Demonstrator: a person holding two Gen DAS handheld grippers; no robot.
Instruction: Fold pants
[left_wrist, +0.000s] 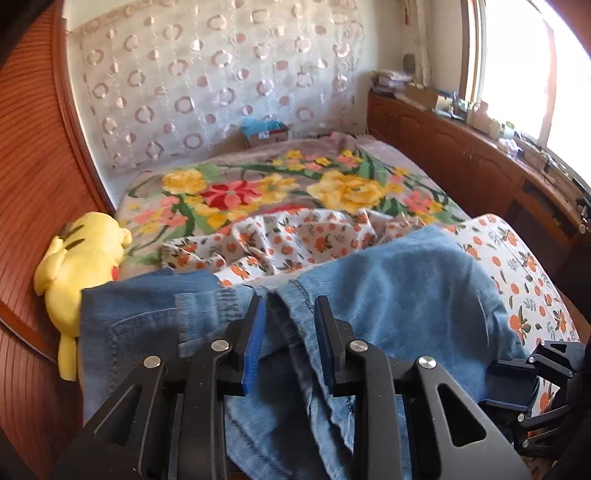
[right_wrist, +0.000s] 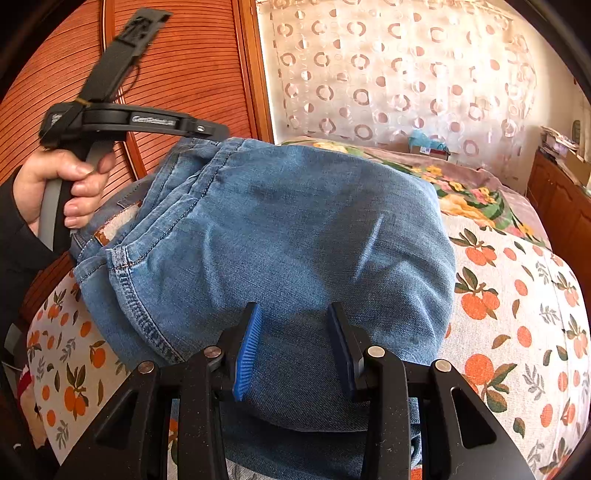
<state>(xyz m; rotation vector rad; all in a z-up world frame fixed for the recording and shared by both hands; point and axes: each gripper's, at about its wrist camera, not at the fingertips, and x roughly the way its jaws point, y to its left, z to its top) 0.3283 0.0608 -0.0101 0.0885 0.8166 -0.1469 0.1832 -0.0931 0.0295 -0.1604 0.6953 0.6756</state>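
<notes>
Ahead of our two grippers stretches the bed (right_wrist: 517, 332), its orange-print sheet running on to a floral blanket (left_wrist: 280, 188). Directly under and in front of both grippers lie the blue jeans (right_wrist: 295, 229), bunched and partly folded on that sheet. Our left gripper (left_wrist: 290, 325) has its jaws apart, straddling a denim seam. Our right gripper (right_wrist: 293, 339) is likewise spread over the denim, gripping nothing. Left of our left gripper rests a yellow plush toy (left_wrist: 79, 266).
</notes>
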